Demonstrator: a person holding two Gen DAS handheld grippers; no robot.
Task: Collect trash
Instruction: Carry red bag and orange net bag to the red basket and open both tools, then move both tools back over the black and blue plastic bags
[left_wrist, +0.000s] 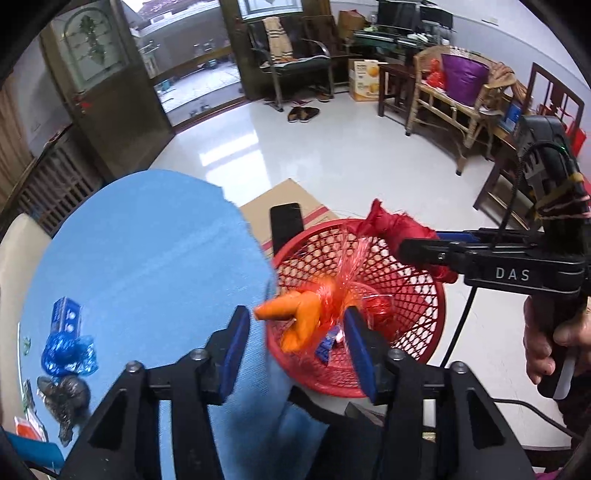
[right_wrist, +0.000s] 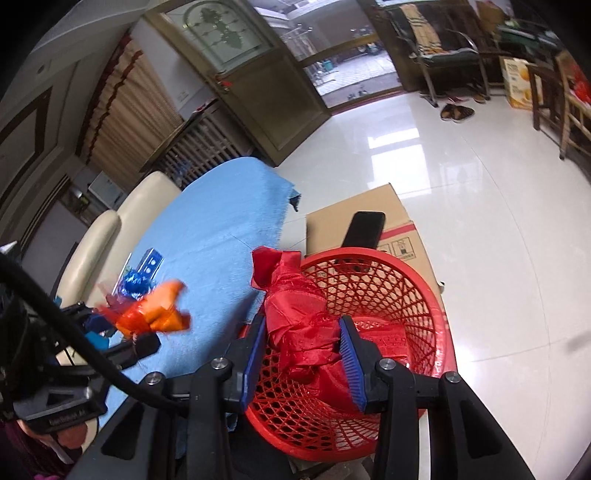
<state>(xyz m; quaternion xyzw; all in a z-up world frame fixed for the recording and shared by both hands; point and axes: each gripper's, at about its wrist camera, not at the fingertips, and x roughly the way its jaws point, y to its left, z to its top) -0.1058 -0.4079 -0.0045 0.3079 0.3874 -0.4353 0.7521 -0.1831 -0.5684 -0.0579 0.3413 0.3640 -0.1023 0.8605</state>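
Observation:
A red mesh basket (left_wrist: 424, 350) (right_wrist: 439, 314) stands beside the blue-covered table (left_wrist: 147, 258). My left gripper (left_wrist: 295, 332) hangs over its near rim. An orange bundle in red netting (left_wrist: 303, 314) lies between the spread pads, with a gap at the left pad (left_wrist: 236, 343). From the right wrist that orange bundle (right_wrist: 159, 310) is blurred at the left gripper's (right_wrist: 122, 332) tips. My right gripper (right_wrist: 303, 343) is over the basket, shut on a crumpled red cloth bundle (right_wrist: 303, 325). From the left wrist the right gripper (left_wrist: 406, 245) holds that red bundle (left_wrist: 391, 225) above the far rim.
On the table's left lie a blue box (left_wrist: 66, 317), blue foil wrappers (left_wrist: 66, 354), a dark crumpled wrapper (left_wrist: 64, 398) and an orange packet (left_wrist: 29, 428). A cardboard box (right_wrist: 369, 206) with a black phone (right_wrist: 364, 229) sits behind the basket. A person's hand (left_wrist: 543, 347) grips the right handle.

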